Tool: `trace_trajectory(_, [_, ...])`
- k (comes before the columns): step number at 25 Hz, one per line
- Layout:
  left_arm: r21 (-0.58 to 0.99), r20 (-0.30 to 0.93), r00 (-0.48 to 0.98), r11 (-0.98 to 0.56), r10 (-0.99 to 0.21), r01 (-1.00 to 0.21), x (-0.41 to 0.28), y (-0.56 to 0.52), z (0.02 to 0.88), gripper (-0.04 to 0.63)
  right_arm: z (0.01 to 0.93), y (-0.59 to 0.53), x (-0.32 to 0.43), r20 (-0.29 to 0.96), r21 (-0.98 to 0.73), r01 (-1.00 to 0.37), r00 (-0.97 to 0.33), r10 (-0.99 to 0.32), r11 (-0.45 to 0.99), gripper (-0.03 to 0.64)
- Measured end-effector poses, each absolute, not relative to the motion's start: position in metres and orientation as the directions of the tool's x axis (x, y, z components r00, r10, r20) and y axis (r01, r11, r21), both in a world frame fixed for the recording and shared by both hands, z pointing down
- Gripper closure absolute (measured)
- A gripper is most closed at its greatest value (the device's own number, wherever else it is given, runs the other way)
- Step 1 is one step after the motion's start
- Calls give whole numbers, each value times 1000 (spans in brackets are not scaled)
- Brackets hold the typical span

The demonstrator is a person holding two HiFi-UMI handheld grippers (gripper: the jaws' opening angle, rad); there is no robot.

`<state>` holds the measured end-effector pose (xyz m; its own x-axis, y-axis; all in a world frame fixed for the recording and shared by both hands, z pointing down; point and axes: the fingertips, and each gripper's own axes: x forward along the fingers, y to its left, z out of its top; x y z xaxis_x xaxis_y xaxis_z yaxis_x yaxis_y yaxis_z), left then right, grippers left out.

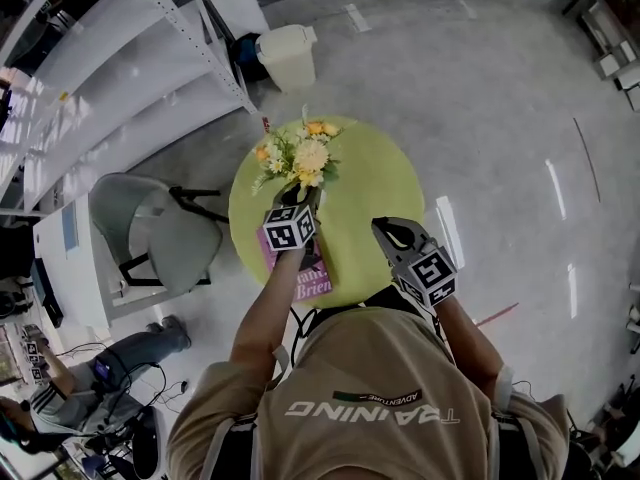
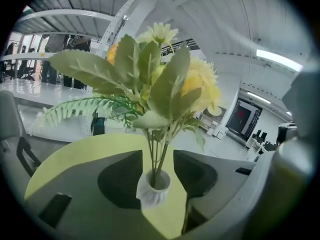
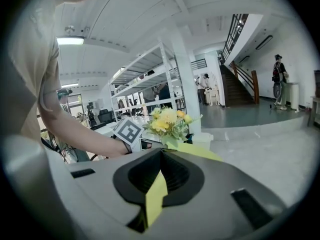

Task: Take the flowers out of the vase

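The left claw [image 2: 158,155] stands apart, one jaw on each side of the small white vase [image 2: 154,191], not touching it. The yellow flowers [image 2: 170,84] stand upright in the vase on the round green table [image 1: 385,173]. The right claw [image 3: 160,156] is closed and empty above the table's edge.

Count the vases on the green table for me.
1. The white vase stands on the table, between the left gripper's open jaws, holding the flowers. None seems hidden.
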<state>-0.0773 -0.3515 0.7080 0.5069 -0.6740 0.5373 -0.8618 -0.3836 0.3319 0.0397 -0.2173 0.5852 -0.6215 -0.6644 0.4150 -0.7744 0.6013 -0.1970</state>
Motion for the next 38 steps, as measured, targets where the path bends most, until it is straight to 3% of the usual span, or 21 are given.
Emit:
trace_trajectory(2, [309,548,499,-392,-672,-867,-74,-358,710,403,589,-218,43,419,-205,-781,-615,-668,590,618])
trace_trajectory(4, [279,552,484,-397,-679,-874,-71,-363,710,463,593,-216,47,425,-214,-785,-611,-668,582,618])
trace_trajectory(8, [251,532,469,-398,-705,-883,-70,-366,700,515,600,-214,53,433,-227,-786,-610,-664,575,618])
trace_trajectory(25, [247,267,420,-359,-868,-900,-118,-357,558,551,608,-186,39,424,-247,-730,-672,-607,637,618])
trace_trajectory(31, [231,315,386,-324,-867,-917,-155,-347,557,552,611,-175,26,434,-255,-709,-692,-577,657,618])
trace_trajectory(38, [282,501,408,-302,-763,-911,-185,-337,626,552,619,-168,17,442,-256,-703,-696,-566,664,618])
